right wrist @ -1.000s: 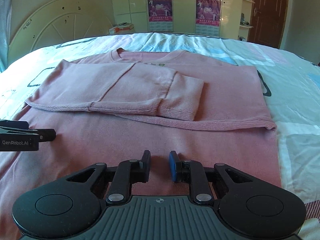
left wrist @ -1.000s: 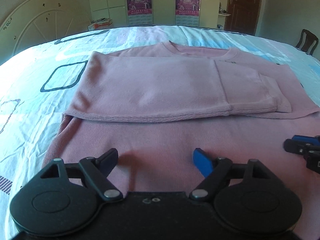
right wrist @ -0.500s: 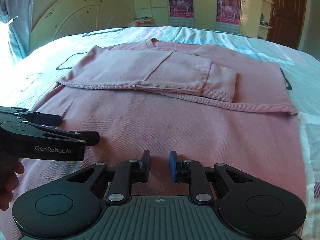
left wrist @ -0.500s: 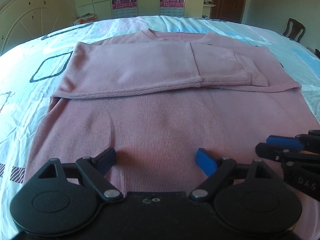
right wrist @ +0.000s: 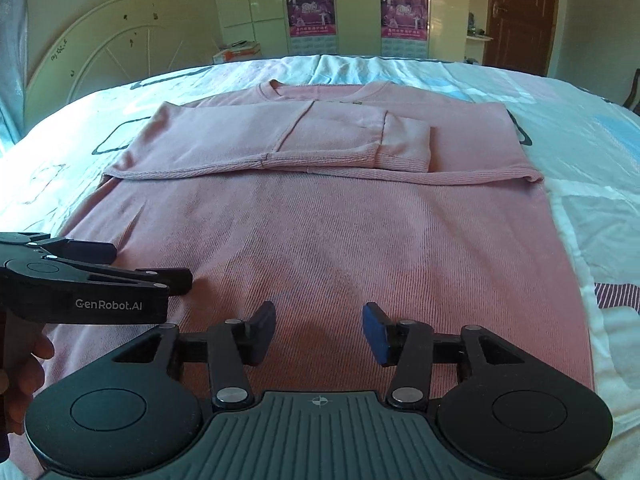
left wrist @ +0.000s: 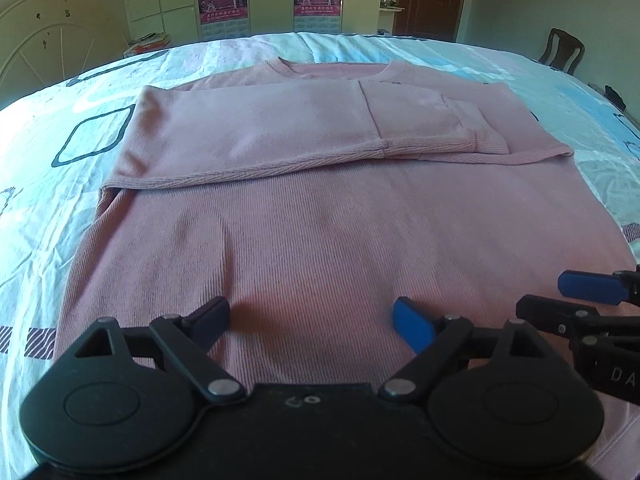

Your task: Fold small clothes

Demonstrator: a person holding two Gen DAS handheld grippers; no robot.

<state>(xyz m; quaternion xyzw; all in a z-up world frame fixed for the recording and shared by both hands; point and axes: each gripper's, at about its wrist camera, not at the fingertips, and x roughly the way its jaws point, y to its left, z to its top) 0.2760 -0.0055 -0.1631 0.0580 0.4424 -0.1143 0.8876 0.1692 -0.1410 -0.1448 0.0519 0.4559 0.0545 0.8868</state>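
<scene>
A pink sweater lies flat on the bed, face down or up I cannot tell, with its collar at the far side and its hem at the near side, so its long axis runs away from the cameras toward the wardrobe wall. Both sleeves are already folded across the upper part and make a band that goes from side to side, at a right angle to the body's length. I think this is why the garment is so tidy and narrow: the sides are prepared and only the fold from bottom to top is left. The left gripper hovers low over the near part of the body with its fingers spread wide, and nothing is between them but the cloth below. The right gripper is just beside it, to its right; its fingers have just been opening and now stand about half apart, also with nothing held. Probably both are placed side by side near the hem in order to pinch it at two points and bring it up to the collar evenly.
</scene>
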